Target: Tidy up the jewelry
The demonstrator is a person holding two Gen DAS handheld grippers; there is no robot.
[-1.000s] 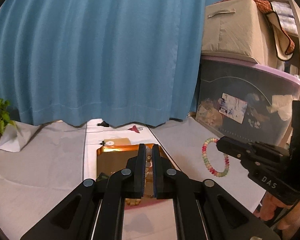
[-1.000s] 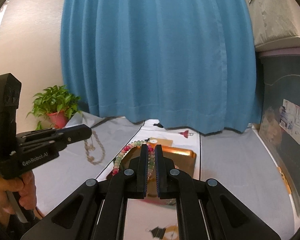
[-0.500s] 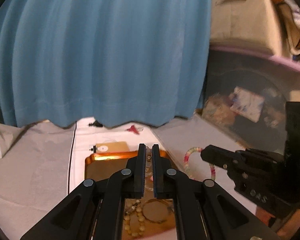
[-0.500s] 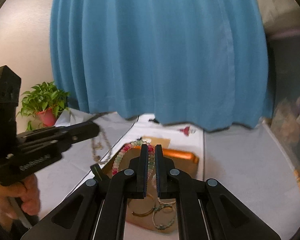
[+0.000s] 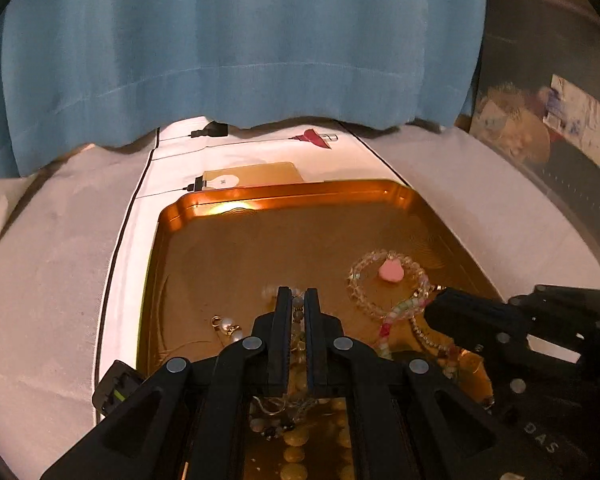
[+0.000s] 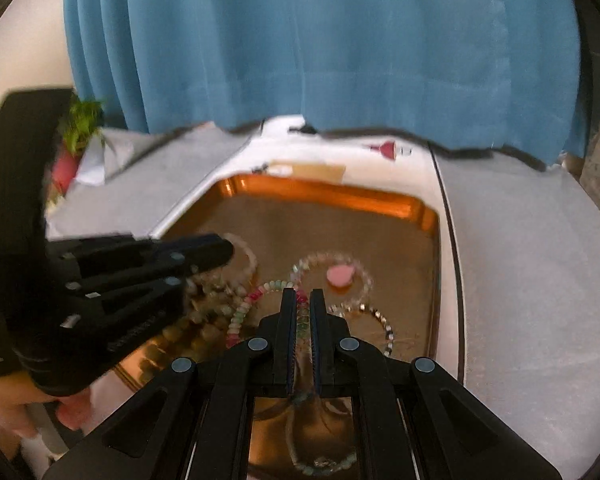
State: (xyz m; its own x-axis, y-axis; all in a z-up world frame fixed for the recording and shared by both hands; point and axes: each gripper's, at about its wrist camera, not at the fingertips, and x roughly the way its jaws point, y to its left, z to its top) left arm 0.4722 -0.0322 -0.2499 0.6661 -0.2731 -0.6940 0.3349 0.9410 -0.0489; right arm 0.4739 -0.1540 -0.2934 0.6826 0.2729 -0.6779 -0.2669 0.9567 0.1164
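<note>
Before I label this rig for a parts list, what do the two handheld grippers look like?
Both are matte black plastic. The left gripper and right gripper each have two flat parallel fingers with ribbed inner pads and round silver pivot pins on angular linkage arms. White lettering marks the bodies; part reads "DAS". No cables or sleeves are visible.

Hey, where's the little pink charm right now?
The pink charm lies inside the clear bead bracelet in the gold tray, right of centre in the left wrist view, beyond both grippers.

Cloth-covered surface [image 5: 52, 288] under a copper tray [image 5: 300, 196] of jewelry.
</note>
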